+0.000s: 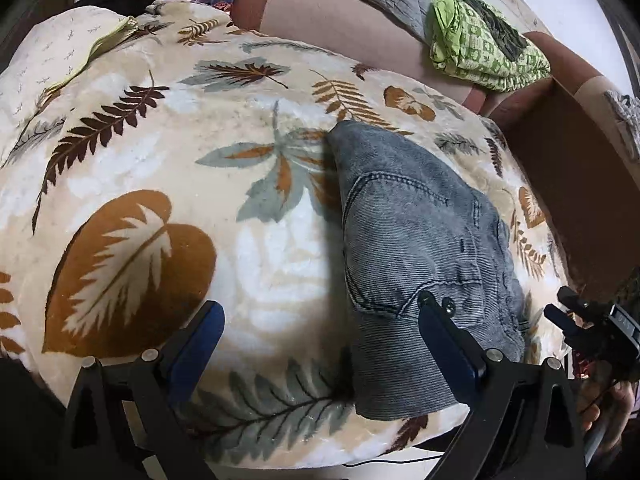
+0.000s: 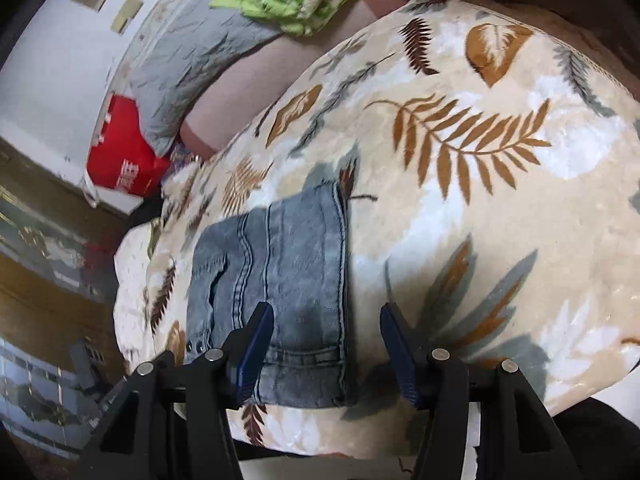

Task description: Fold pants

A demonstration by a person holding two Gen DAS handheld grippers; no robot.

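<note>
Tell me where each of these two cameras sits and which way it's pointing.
Left wrist: on the left gripper, angled down at the blanket with the jeans to its right; both fingers, the right gripper and a hand show.
Right wrist: on the right gripper, angled down over the jeans; only its own fingers show.
Shared: jeans, blanket, green cloth, red bag.

A person's hand (image 1: 600, 404) is cut off at the right edge.
</note>
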